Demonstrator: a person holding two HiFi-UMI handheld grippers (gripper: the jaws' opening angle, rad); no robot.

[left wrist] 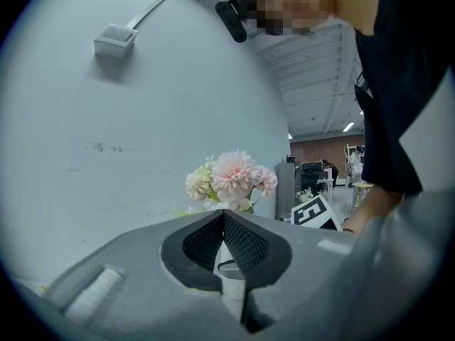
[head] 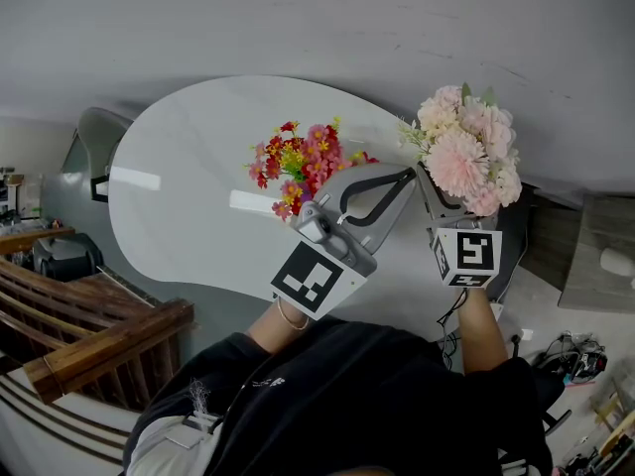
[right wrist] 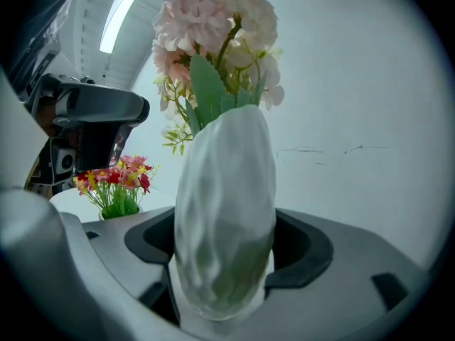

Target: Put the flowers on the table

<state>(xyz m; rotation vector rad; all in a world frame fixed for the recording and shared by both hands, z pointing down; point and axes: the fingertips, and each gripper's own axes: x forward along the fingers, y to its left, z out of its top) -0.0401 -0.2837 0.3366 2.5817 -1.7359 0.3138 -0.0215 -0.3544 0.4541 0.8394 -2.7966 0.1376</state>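
You had the broad left half of the table (head: 179,186) bare to come down on. The red flowers (head: 303,162) stood right of its middle, the pink flowers (head: 466,152) hung by its right edge, the wall (head: 317,28) closed the far side, and a wooden railing (head: 89,335) ran near its left.

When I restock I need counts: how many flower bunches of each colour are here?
Pale pink and cream flower bunch in a white textured vase: 1
Red, yellow and pink flower bunch on the white oval table: 1
Total: 2
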